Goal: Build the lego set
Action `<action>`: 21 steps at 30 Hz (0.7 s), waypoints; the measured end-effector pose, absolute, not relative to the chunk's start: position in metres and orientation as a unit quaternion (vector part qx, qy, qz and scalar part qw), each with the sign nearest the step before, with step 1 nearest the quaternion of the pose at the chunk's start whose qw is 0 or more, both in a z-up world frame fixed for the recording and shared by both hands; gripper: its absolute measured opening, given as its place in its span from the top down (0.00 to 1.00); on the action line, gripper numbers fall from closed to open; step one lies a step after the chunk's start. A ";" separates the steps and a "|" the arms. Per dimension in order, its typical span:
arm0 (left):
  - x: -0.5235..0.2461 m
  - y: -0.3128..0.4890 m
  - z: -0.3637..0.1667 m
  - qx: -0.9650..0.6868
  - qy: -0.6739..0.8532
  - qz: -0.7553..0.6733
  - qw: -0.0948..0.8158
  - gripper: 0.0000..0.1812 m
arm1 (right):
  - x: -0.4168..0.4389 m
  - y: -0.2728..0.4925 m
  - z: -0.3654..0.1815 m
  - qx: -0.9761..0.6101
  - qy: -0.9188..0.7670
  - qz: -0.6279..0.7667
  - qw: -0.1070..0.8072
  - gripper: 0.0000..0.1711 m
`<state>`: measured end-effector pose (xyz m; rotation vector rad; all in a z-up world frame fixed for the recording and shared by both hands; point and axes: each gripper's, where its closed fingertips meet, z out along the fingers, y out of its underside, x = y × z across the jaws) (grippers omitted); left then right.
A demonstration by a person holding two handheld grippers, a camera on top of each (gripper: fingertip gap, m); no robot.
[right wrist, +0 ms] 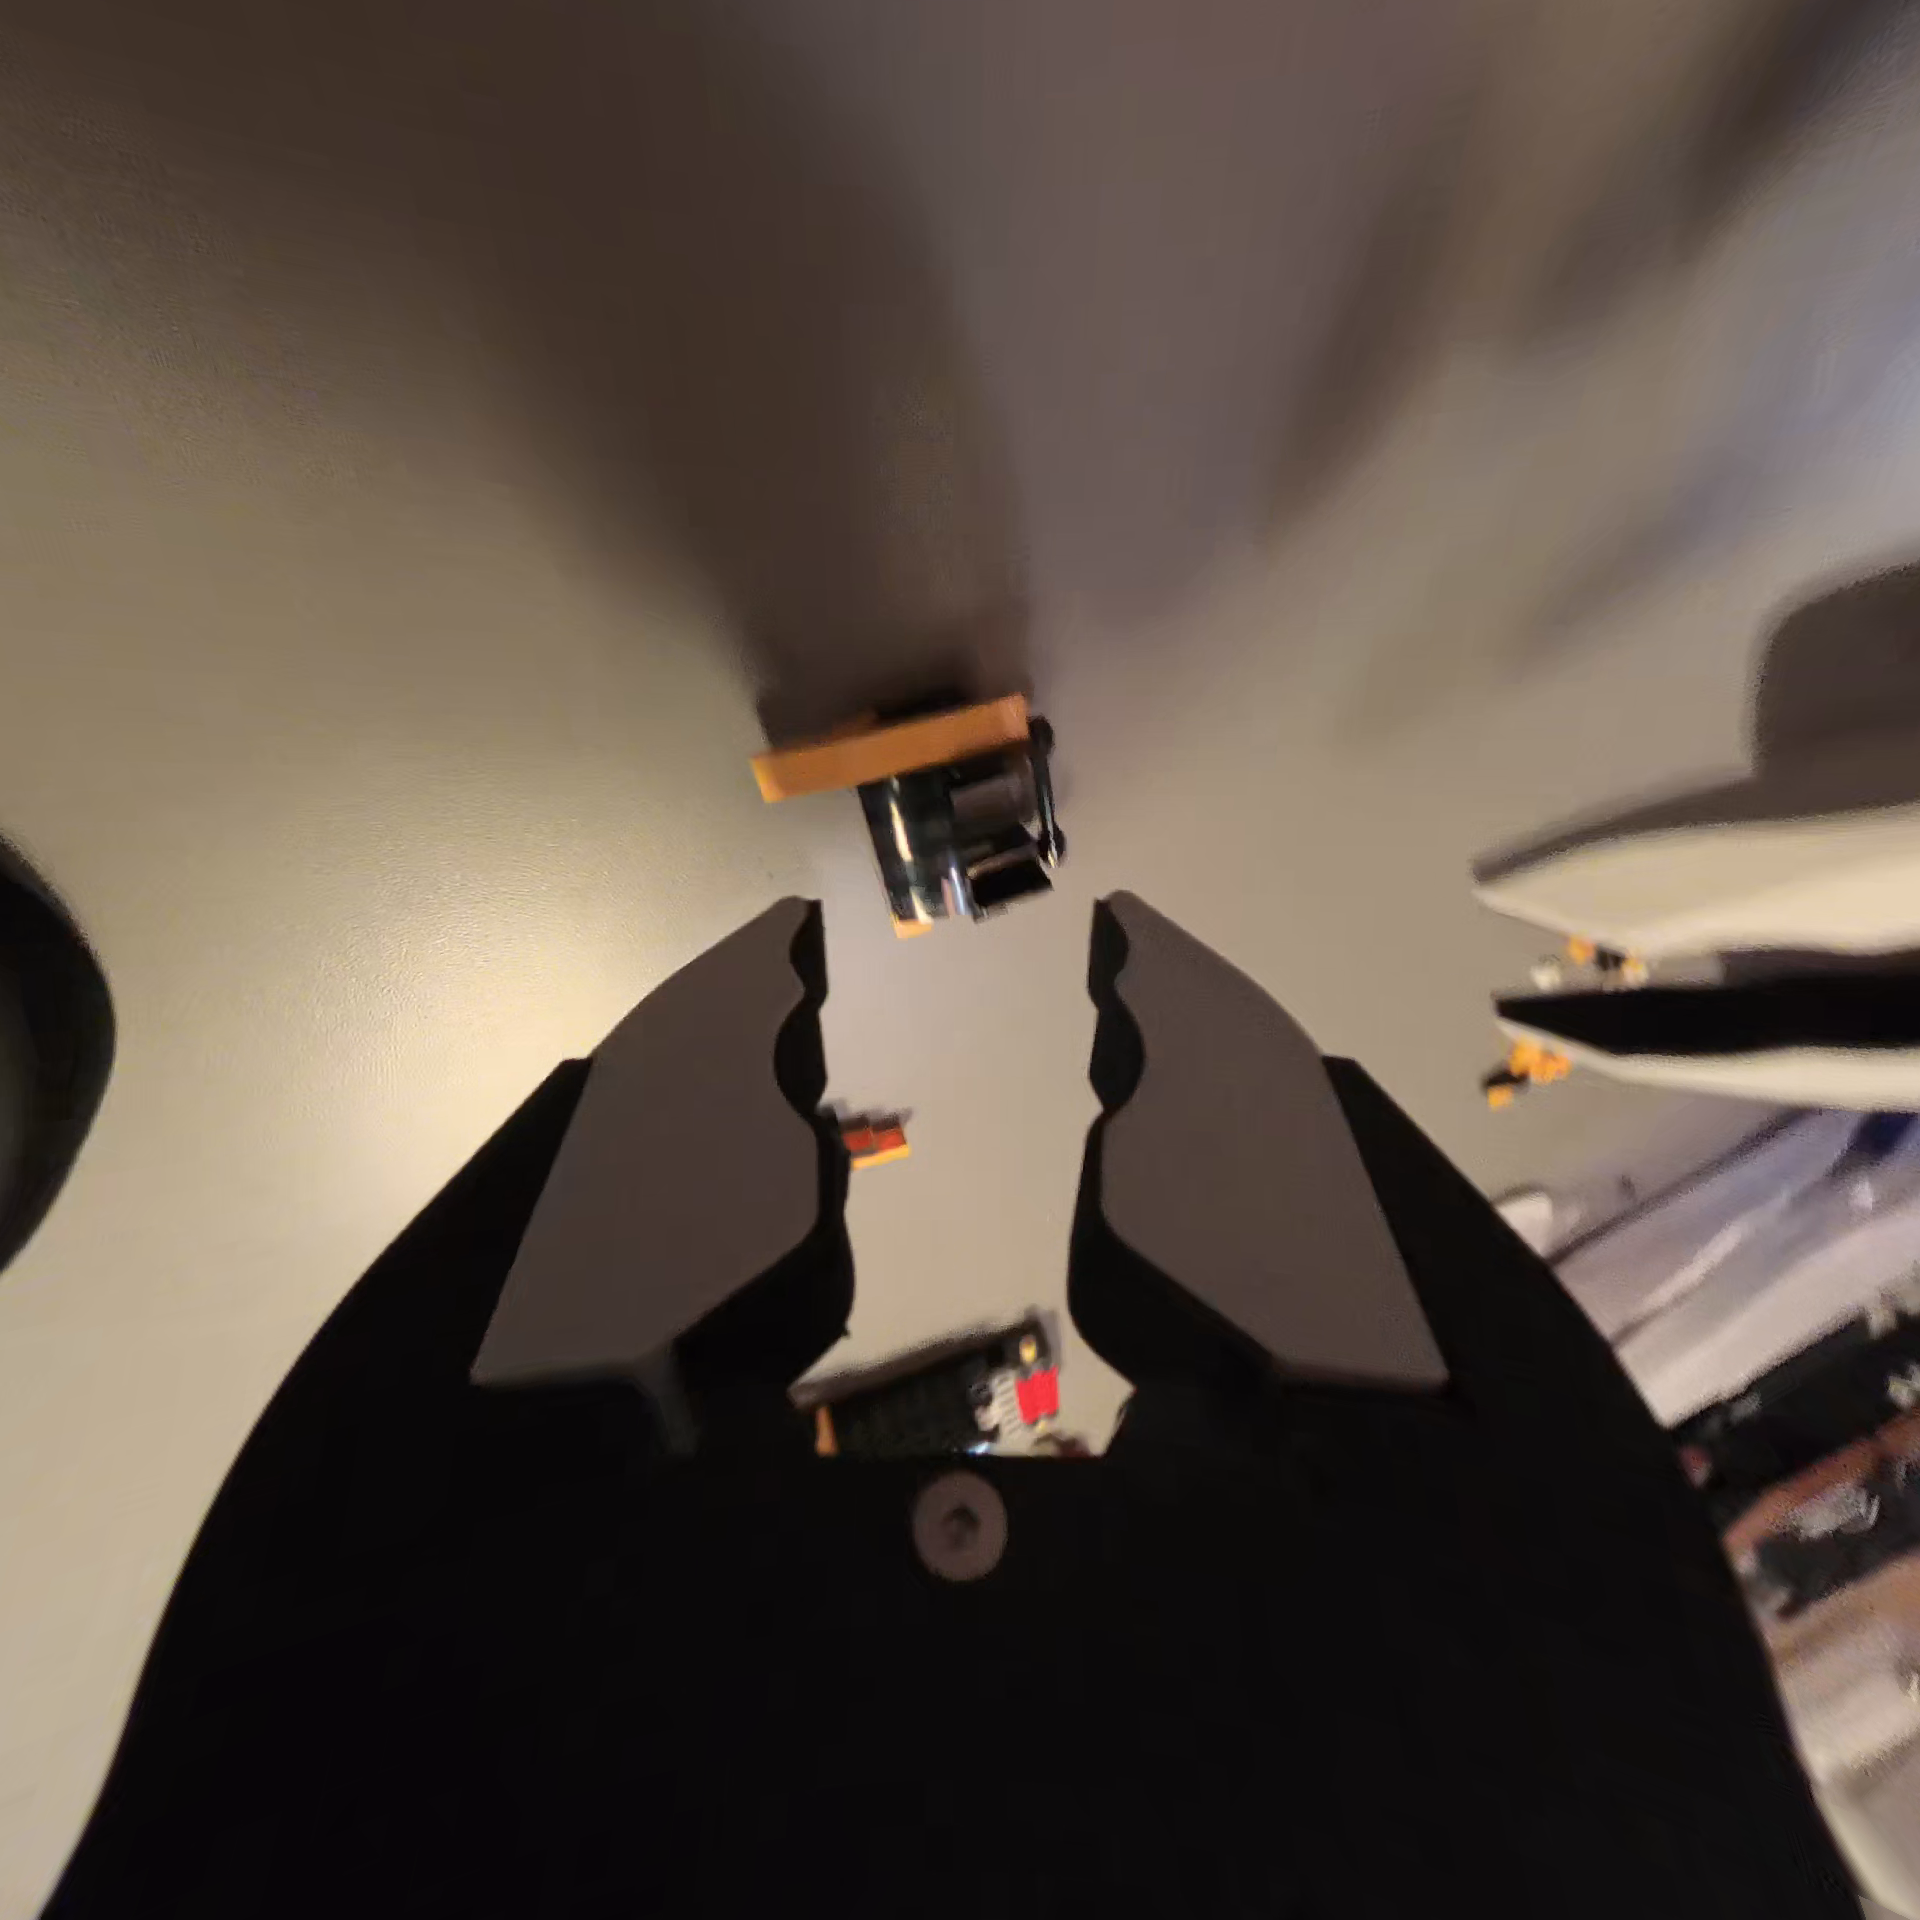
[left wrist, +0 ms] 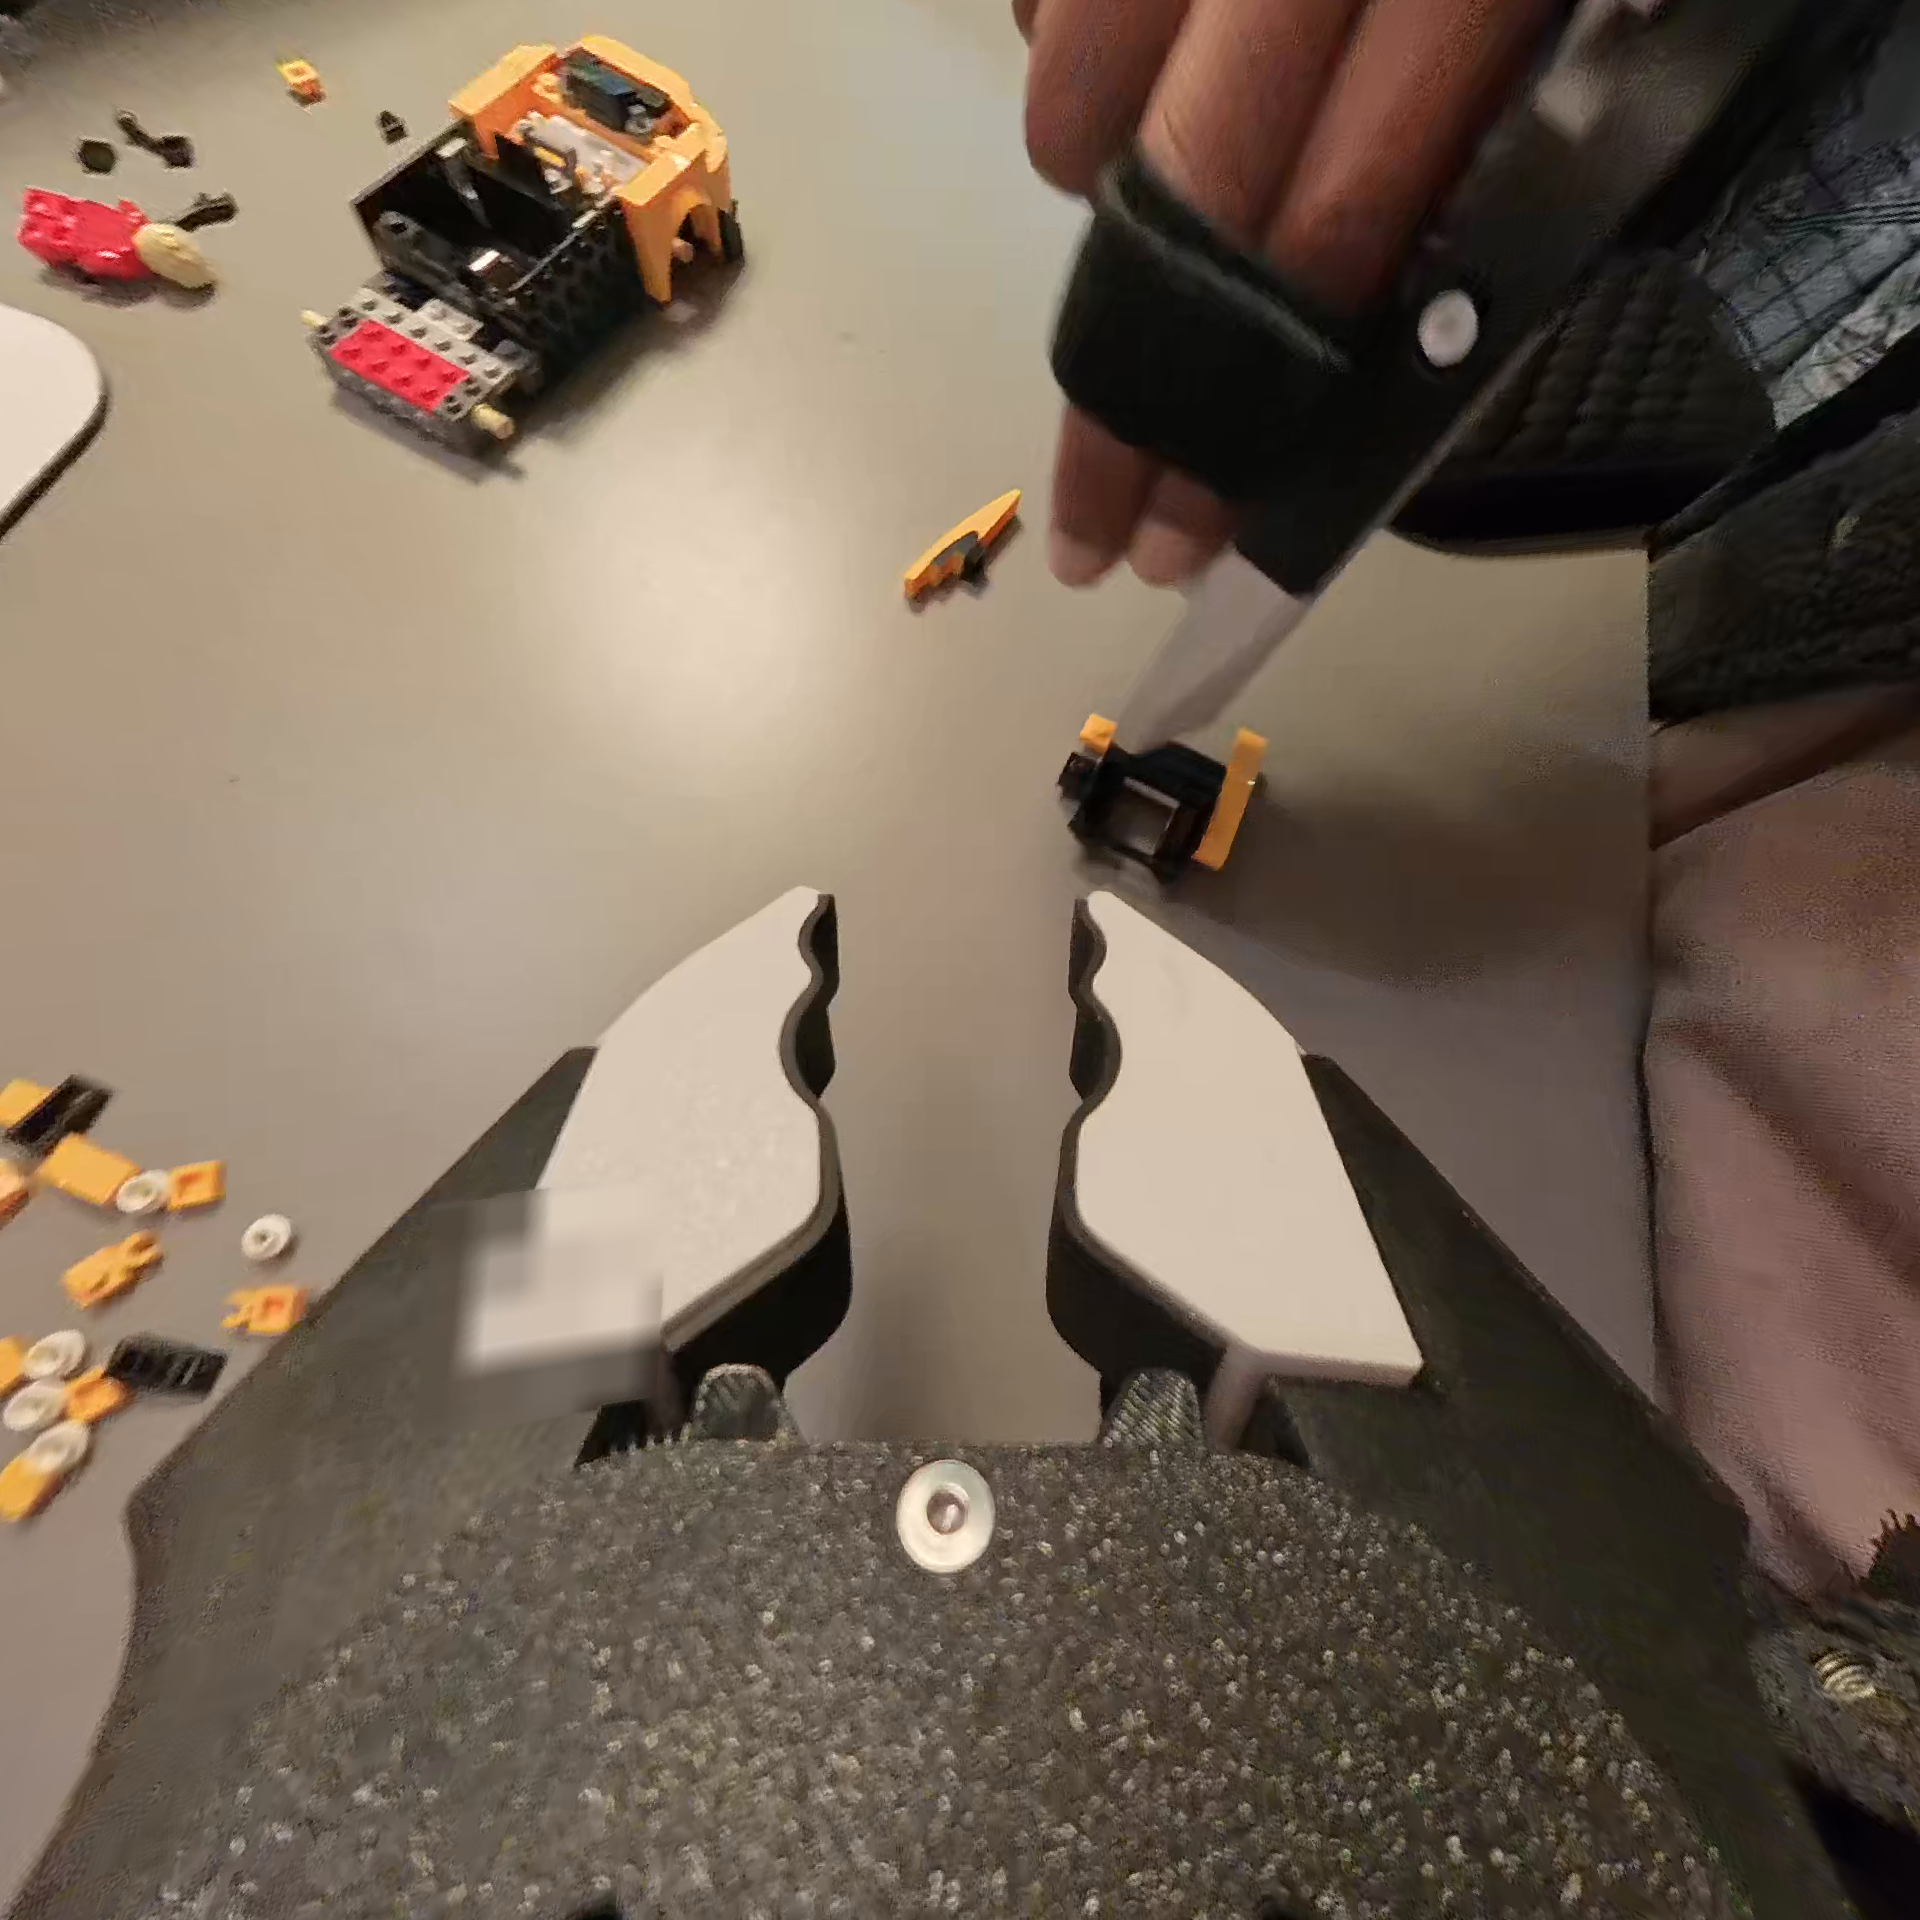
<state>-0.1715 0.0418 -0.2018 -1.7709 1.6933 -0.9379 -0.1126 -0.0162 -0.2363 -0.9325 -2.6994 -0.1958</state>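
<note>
A small black and orange sub-assembly (left wrist: 1158, 795) lies on the table to the right. My left gripper (left wrist: 951, 914) is open and empty, a little short of it and to its left. The right gripper (left wrist: 1174, 717), held by a hand, comes down from above, its tip at the sub-assembly's top. In the right wrist view my right gripper (right wrist: 956, 914) is open, and the sub-assembly (right wrist: 935, 821) lies just beyond its fingertips, not between them. The partly built orange and black car (left wrist: 540, 229) stands at the far left; it also shows in the right wrist view (right wrist: 935, 1392).
An orange wedge piece (left wrist: 961, 545) lies between car and sub-assembly. Red bricks (left wrist: 78, 234) and small black parts lie at the far left. Several loose orange, black and white pieces (left wrist: 104, 1278) lie at the near left. A person's trousers (left wrist: 1787, 1143) border the table's right edge.
</note>
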 end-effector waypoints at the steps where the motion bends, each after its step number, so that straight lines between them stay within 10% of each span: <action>1: -0.175 0.046 -0.202 -0.655 0.621 -0.341 0.263 0.77 | -0.113 -0.018 -0.240 -0.305 -0.942 -0.061 0.124 0.69; 13: -0.189 0.065 -0.202 -0.670 0.580 -0.378 0.267 0.78 | -0.121 -0.021 -0.260 -0.452 -0.888 0.065 0.061 0.77; 21: -0.182 0.060 -0.207 -0.670 0.563 -0.404 0.267 0.79 | -0.109 0.006 -0.247 -0.884 -0.446 0.120 0.072 0.77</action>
